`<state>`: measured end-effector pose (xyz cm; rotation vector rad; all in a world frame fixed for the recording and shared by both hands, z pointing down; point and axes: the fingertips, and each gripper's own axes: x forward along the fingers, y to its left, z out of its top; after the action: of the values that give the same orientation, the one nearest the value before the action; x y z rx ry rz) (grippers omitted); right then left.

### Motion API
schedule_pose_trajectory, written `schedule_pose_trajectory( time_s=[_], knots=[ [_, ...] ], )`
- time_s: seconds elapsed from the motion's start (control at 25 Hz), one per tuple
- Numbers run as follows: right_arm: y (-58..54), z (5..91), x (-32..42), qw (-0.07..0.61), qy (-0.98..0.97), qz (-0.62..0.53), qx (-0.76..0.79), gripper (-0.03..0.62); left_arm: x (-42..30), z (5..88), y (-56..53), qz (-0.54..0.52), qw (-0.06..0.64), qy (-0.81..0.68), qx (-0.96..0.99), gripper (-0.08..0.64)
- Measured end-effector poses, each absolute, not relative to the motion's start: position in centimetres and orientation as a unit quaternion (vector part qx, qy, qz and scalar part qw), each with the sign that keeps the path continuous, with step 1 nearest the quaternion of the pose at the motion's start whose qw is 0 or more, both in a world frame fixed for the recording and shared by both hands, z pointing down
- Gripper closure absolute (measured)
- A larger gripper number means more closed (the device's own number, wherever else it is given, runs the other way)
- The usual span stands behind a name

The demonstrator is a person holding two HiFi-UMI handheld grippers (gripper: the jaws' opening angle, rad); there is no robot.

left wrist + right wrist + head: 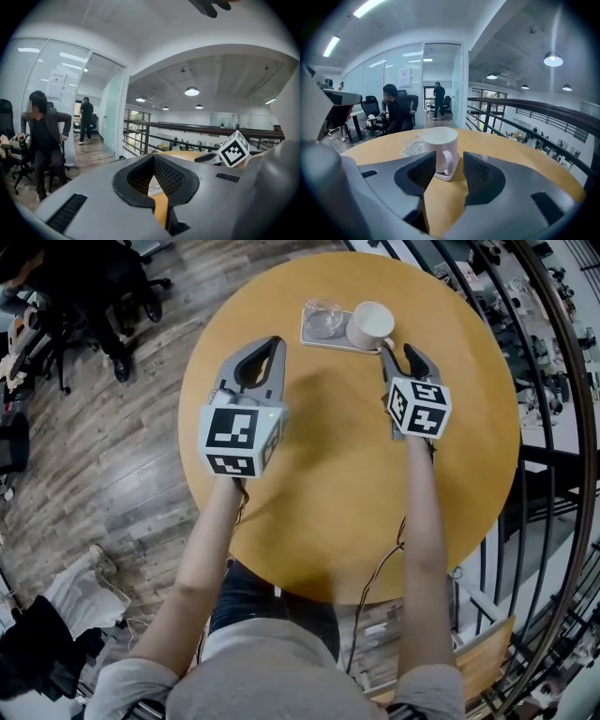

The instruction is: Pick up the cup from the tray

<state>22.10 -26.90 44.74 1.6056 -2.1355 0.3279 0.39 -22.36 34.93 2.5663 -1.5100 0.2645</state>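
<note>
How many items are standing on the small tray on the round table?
2. A white cup sits on the right part of the tray; a clear glass vessel sits on its left part. Nothing seems hidden.

No words, brands or numbers can be read. Black-and-white square code patterns are borne on the left marker cube [240,439], at nine o'clock on the round table [328,493], and on the right marker cube [419,408], at three o'clock. A paper notice [57,85] is posted on a glass partition [44,61]; its print cannot be made out.
</note>
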Motion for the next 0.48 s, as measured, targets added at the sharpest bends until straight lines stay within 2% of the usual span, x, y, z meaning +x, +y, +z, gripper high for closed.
schedule_pose_trajectory(
  time_s=[0.36, 0.44, 0.48],
  knots=[
    [-28.3, 47.5, 22.2, 0.244, -0.796, 0.121, 0.54, 0.433, 1.4, 36.0, -23.2, 0.087, 0.086, -0.504, 0.855, 0.554],
    [-28.2, 47.6, 22.2, 0.243, -0.799, 0.114, 0.538, 0.471, 1.4, 36.1, -23.1, 0.087, 0.086, -0.505, 0.854, 0.554],
    [-28.1, 47.7, 22.2, 0.244, -0.799, 0.108, 0.538, 0.536, 1.4, 36.2, -23.2, 0.087, 0.086, -0.506, 0.854, 0.554]
  ],
)
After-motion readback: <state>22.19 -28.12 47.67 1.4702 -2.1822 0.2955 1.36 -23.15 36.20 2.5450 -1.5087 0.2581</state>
